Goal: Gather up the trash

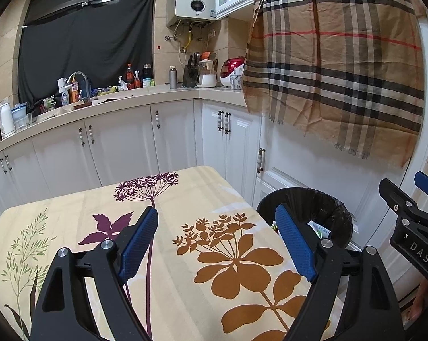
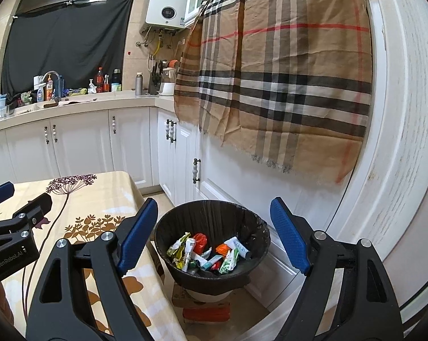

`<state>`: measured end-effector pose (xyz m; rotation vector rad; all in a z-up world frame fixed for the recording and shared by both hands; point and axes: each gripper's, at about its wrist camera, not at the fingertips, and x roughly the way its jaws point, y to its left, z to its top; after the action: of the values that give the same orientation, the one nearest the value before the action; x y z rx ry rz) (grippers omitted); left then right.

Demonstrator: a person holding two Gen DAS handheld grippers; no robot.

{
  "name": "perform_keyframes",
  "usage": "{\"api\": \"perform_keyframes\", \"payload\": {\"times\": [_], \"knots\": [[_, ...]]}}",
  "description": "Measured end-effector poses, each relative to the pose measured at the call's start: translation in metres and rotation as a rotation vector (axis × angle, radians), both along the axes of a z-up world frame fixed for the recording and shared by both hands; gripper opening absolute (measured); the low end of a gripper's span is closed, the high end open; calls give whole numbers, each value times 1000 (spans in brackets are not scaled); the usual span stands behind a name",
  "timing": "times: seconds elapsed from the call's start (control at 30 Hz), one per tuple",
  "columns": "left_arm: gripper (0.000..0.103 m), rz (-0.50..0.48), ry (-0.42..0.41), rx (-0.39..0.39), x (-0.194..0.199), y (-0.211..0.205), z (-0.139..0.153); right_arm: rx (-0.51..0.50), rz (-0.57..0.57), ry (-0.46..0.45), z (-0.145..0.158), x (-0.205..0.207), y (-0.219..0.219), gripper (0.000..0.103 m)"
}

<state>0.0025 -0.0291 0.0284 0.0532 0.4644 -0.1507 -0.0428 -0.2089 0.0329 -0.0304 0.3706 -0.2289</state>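
A black-lined trash bin [image 2: 212, 221] stands on the floor beside the table's right edge, holding several crumpled wrappers and tubes [image 2: 208, 253]. My right gripper [image 2: 214, 236] hangs open above the bin, nothing between its blue pads. My left gripper [image 1: 216, 244] is open over the flowered tablecloth [image 1: 185, 270], also with nothing in it. The bin [image 1: 327, 207] shows at the table's right corner in the left wrist view, partly hidden by the right finger. Each gripper appears at the edge of the other's view: right gripper [image 1: 413, 221], left gripper [image 2: 12, 218].
White kitchen cabinets [image 1: 122, 142] and a cluttered countertop [image 1: 100, 96] run behind the table. A plaid cloth [image 2: 285, 85] hangs over the white door on the right. Cardboard boxes [image 2: 202, 304] sit under the bin. No loose items show on the tablecloth.
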Motion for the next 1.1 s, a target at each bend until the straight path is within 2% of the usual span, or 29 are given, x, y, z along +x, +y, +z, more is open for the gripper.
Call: {"api": "perform_keyframes", "payload": {"times": [1.1], "knots": [[82,6,0,-6,0,4,2,-2,-5,-4,0,-6,1,79]]}}
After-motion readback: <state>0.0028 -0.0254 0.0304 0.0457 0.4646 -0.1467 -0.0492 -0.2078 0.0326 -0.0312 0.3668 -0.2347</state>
